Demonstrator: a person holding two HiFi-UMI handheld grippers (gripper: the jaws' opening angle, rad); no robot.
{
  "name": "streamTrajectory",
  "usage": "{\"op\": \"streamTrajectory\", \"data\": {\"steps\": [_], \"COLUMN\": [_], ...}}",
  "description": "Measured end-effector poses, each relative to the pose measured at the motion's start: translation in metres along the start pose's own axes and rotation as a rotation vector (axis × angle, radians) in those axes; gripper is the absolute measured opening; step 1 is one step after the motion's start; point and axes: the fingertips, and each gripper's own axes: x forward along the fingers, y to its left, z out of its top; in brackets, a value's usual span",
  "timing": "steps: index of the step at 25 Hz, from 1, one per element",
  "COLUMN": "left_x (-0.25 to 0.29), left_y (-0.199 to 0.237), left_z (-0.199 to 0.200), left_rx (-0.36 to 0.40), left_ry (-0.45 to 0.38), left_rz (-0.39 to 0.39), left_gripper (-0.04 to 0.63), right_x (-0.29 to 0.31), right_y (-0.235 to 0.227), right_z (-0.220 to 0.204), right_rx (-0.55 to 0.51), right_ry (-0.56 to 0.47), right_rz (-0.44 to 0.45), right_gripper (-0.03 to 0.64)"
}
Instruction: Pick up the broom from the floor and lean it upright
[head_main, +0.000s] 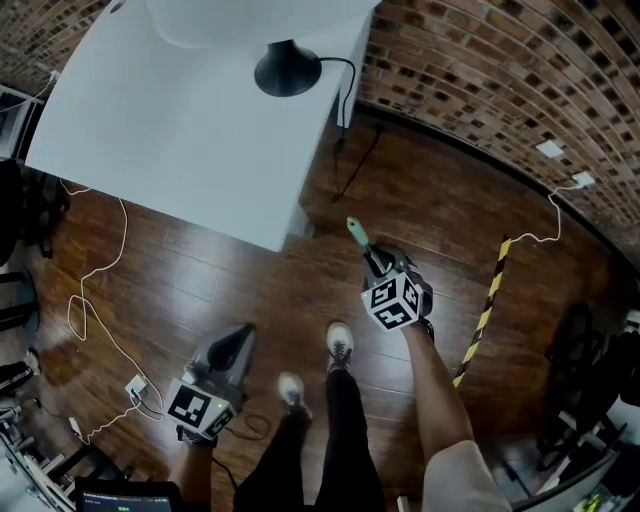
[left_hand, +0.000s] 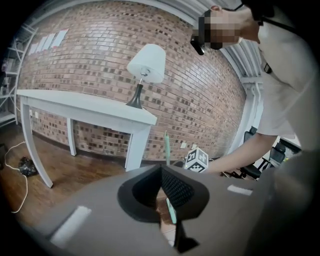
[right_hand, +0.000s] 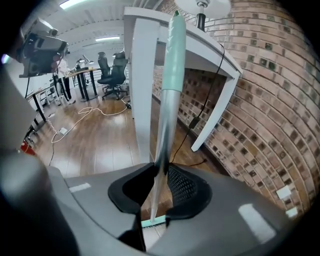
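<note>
The broom (head_main: 355, 232) stands nearly upright on the wooden floor, a thin silver pole with a mint-green grip at its top. My right gripper (head_main: 378, 262) is shut on the pole partway up. In the right gripper view the pole (right_hand: 172, 75) runs up between the pads of that gripper (right_hand: 162, 170), and the mint broom head (right_hand: 152, 222) shows below the jaws. My left gripper (head_main: 245, 330) hangs lower left, apart from the broom, shut on nothing. In the left gripper view, beyond that gripper's closed tips (left_hand: 161, 169), I see the broom (left_hand: 166, 145) and the right gripper's marker cube (left_hand: 196, 160).
A white table (head_main: 180, 120) with a lamp (head_main: 287, 70) stands against the brick wall (head_main: 480, 70), its leg (right_hand: 142, 90) close behind the broom. White cables (head_main: 100, 270) lie at left. A yellow-black striped bar (head_main: 485, 310) lies at right. The person's feet (head_main: 340, 345) are between the grippers.
</note>
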Motion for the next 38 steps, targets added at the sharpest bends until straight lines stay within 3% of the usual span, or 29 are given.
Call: {"op": "streamTrajectory", "data": {"steps": [6,14,32,38], "left_x": [0.023,0.027,0.036,0.045], "left_y": [-0.004,0.018,0.028,0.028], "left_z": [0.013,0.022,0.023,0.011], "left_rx": [0.012,-0.018,-0.013,0.076], "left_ry": [0.041,0.051,0.036,0.074], "left_rz": [-0.008,0.034,0.034,0.132], "left_gripper": [0.000,0.000,0.000,0.000], "right_x": [0.033,0.064,0.056,0.064], "right_y": [-0.034,-0.052,-0.059,-0.055], "right_z": [0.034,0.072,0.105,0.111], "right_rx": [-0.121,-0.181,-0.055,-0.064], "right_ry": [0.003,0.003,-0.092,-0.081], "right_rz": [0.026,0.040,-0.027,-0.013], "right_gripper": [0.101,0.101,0.094,0.095]}}
